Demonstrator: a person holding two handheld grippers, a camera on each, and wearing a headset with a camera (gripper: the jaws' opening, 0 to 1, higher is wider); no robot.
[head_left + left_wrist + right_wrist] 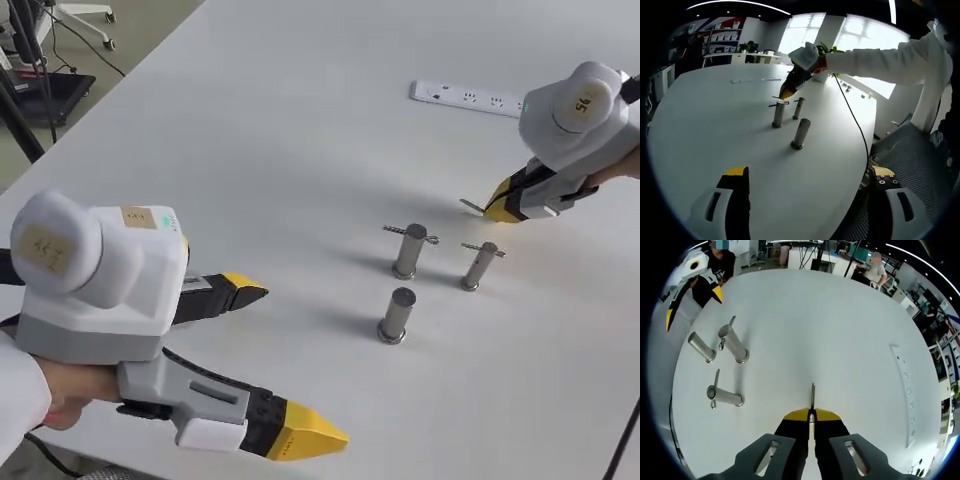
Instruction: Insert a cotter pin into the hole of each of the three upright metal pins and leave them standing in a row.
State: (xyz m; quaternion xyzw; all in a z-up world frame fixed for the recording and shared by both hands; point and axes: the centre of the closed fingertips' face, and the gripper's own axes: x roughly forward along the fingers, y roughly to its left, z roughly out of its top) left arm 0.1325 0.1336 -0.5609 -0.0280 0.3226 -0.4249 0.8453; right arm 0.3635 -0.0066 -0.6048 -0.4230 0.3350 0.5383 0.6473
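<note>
Can't make out any hole in the bare metal pin (397, 313): too small. See only the tip of the cotter pin (471, 206), the rest buried between the pinched jaws of the right hand-held gripper (495, 212). In the head view, lose that gripper's rear past the right edge, and one end of the power strip (465, 97) behind its body. Lose the rear of the left hand-held gripper (295, 364) past the left edge.
</note>
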